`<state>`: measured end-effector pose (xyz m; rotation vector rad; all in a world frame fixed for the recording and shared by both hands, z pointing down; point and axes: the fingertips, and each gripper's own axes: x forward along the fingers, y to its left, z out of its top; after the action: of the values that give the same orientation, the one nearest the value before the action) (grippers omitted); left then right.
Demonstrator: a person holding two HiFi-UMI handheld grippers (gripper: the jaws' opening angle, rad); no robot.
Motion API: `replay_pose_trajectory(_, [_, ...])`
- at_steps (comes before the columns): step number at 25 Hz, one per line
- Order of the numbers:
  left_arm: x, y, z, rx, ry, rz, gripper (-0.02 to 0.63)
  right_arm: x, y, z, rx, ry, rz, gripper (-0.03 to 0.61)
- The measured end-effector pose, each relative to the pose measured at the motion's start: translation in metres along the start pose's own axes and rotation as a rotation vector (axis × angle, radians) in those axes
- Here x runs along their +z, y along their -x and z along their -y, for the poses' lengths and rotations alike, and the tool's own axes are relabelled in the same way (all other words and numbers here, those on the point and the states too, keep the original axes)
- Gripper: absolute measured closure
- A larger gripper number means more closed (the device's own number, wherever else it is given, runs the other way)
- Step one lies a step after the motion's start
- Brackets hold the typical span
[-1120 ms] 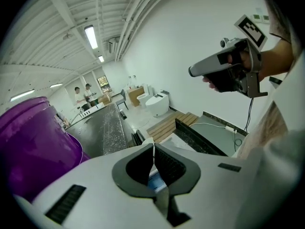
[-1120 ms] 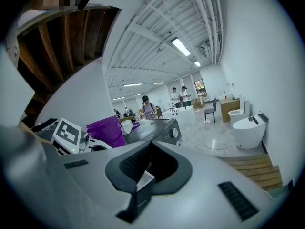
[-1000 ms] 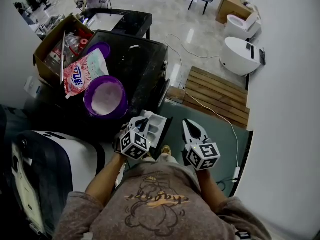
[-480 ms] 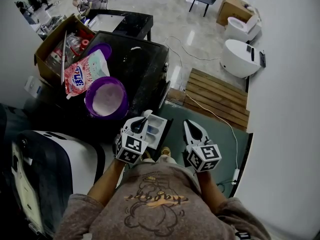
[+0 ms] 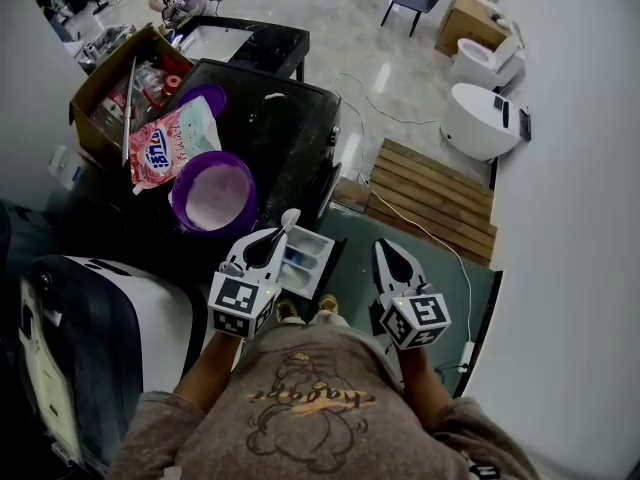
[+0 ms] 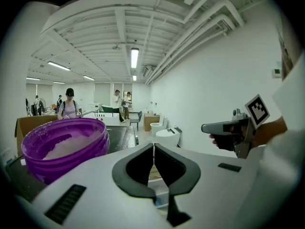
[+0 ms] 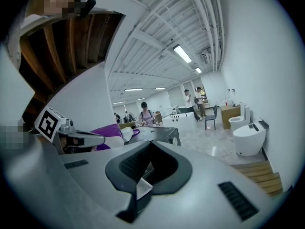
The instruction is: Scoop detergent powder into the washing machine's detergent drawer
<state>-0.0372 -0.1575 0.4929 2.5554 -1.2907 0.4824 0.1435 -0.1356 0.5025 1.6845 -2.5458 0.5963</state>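
Observation:
My left gripper (image 5: 270,238) is shut on the handle of a white scoop (image 5: 289,219), whose bowl points up past the jaw tips, between the purple bowl (image 5: 212,194) of white powder and the drawer. The white detergent drawer (image 5: 308,256) stands pulled out of the washing machine (image 5: 110,313), just right of that gripper. In the left gripper view the jaws meet (image 6: 153,146) and the purple bowl (image 6: 64,142) sits close at the left. My right gripper (image 5: 386,248) is shut and holds nothing, hovering right of the drawer over the green floor. The right gripper view shows the scoop (image 7: 126,134).
A pink detergent bag (image 5: 165,143), a purple lid (image 5: 205,98) and a cardboard box (image 5: 120,83) of supplies lie on and beside the black table (image 5: 290,138). A wooden pallet (image 5: 435,193) and white toilets (image 5: 480,113) stand at the right. People walk far behind.
My left gripper has drawn back and to the left with the scoop, away from over the drawer. The right gripper has shifted slightly toward me.

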Motion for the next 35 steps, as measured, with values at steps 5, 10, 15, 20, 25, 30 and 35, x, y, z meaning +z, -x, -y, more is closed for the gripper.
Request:
replay_pose_trajectory(5, [0.02,0.011,-0.006,0.013,0.055,0.09,0.589,0.015,0.007,0.002,-0.013,0.01,0.035,0.577])
replay_pose_trajectory(10, [0.026,0.021,-0.012,0.035,0.076,0.14,0.589,0.018,0.014,0.013,-0.047,0.015,0.057,0.577])
replay_pose_trajectory(15, [0.022,0.026,-0.019,0.053,0.113,0.161,0.589,0.018,0.017,0.019,-0.059,0.017,0.06,0.577])
replay_pose_trajectory(20, [0.025,0.029,-0.02,0.061,0.12,0.174,0.589,0.018,0.015,0.017,-0.055,0.023,0.06,0.577])
replay_pose_trajectory(25, [0.026,0.028,-0.019,0.061,0.13,0.182,0.589,0.013,0.013,0.013,-0.044,0.026,0.049,0.578])
replay_pose_trajectory(30, [0.027,0.029,-0.019,0.063,0.133,0.193,0.589,0.013,0.013,0.008,-0.025,0.028,0.052,0.581])
replay_pose_trajectory(35, [0.031,0.03,-0.017,0.063,0.132,0.19,0.589,0.011,0.014,0.008,-0.025,0.034,0.049,0.58])
